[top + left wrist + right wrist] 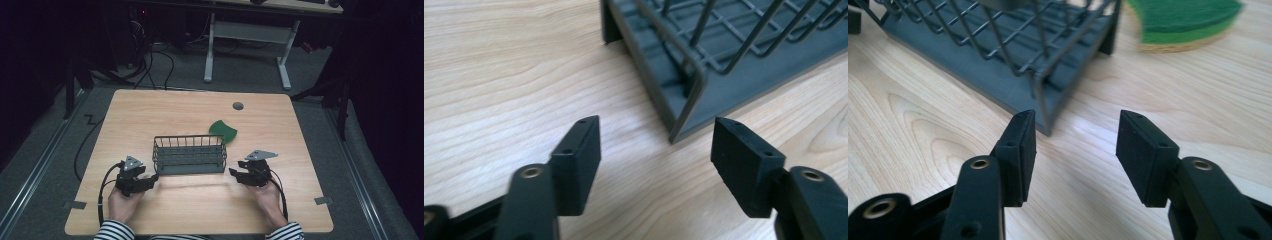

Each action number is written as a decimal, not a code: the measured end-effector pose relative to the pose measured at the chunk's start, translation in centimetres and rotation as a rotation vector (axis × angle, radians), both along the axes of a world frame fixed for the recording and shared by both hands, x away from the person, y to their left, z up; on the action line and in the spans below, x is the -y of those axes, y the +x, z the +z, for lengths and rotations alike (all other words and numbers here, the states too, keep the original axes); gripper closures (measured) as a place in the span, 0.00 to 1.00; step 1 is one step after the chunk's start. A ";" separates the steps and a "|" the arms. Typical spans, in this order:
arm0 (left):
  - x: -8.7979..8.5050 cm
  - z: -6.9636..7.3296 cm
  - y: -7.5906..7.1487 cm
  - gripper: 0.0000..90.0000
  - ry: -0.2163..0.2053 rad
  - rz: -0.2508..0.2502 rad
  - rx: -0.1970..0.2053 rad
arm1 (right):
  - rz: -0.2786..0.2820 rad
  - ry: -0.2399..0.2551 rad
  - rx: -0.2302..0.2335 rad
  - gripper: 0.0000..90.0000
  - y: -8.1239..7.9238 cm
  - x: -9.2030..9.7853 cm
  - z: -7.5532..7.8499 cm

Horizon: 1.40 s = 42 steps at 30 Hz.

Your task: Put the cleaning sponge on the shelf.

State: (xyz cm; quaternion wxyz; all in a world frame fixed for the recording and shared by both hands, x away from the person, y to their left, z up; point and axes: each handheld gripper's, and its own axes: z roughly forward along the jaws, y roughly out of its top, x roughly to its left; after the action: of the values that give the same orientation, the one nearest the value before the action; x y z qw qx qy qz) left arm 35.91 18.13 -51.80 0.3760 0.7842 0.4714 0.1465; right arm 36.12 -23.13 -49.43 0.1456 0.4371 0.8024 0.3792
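Wooden table (200, 210), dark room. Grey wire rack (189, 155) at centre, green sponge (223, 131) just behind. Left gripper (151, 178), right gripper (234, 173) flanking rack, jaws spread, empty.

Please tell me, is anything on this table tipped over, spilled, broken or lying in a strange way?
Nothing stands out. The wire rack stands flat and empty mid-table, the green sponge lies flat behind its right end, and each hand-held gripper, left and right, waits open beside a near corner.

Left tool (152, 178) and right tool (233, 172): both low over the counter (200, 210), jaws parted, empty, angled inward. Striped sleeves (114, 231) at near edge.
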 end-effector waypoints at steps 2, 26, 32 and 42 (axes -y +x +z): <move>-0.6 -0.1 -0.1 0.38 -0.003 0.007 -0.003 | -0.026 0.008 0.012 0.53 0.0 1.0 0.2; -4.0 -1.9 2.0 0.33 0.093 0.147 0.063 | -0.108 -0.061 -0.073 0.26 12.9 1.5 2.2; -3.9 -1.9 2.0 0.31 0.094 0.147 0.060 | -0.054 -0.083 -0.117 0.25 16.2 -0.3 2.3; -3.9 -1.9 2.0 0.31 0.094 0.148 0.060 | 0.075 -0.175 -0.188 0.20 19.8 -4.2 2.1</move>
State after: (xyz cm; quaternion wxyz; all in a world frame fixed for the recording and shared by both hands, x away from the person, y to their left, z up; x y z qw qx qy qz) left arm 37.93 22.06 -53.70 0.3412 0.7591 0.5092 0.2193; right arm 55.87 -18.93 -47.29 0.0932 0.4260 0.8584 0.2702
